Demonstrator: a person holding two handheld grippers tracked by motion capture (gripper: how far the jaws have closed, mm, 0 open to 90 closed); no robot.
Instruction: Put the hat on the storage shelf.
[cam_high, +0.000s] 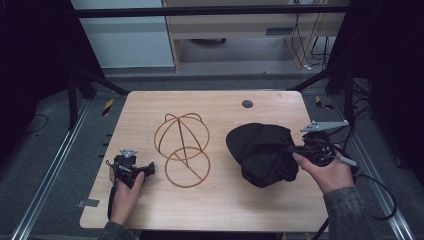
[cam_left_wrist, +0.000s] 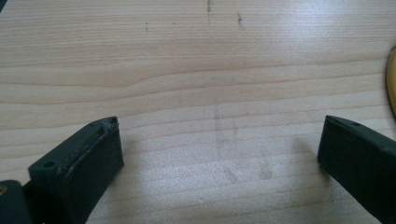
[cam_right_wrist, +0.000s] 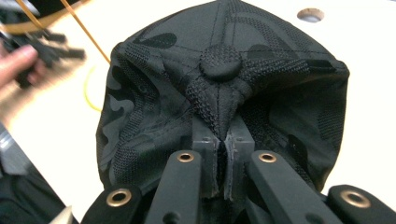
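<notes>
High view first: the table (cam_high: 220, 200) is light wood, and a black cap (cam_high: 261, 152) is on its right half. The right gripper (cam_high: 296, 149) comes to the cap from the right side, held by the person's right hand (cam_high: 327, 172). On the right gripper view the two jaws are pressed together, and a fold of the cap (cam_right_wrist: 219, 88) fabric near the top button is pinched between them. So this gripper is clenched on the cap. The crown hangs bunched in front of the jaws, and its far edge seems to reach the table, but I cannot tell if all of the cap is lifted.

Near the table's middle stands a wire stand (cam_high: 182, 147), made from thin brown rings, with a round base. It is to the left of the cap and not touching it.

The left gripper (cam_high: 147, 169) rests at the left front of the table, in the left hand (cam_high: 125, 187), well apart from the cap and just beside the stand's base. On the left gripper view its jaws stand wide apart over bare wood, with nothing between them.
</notes>
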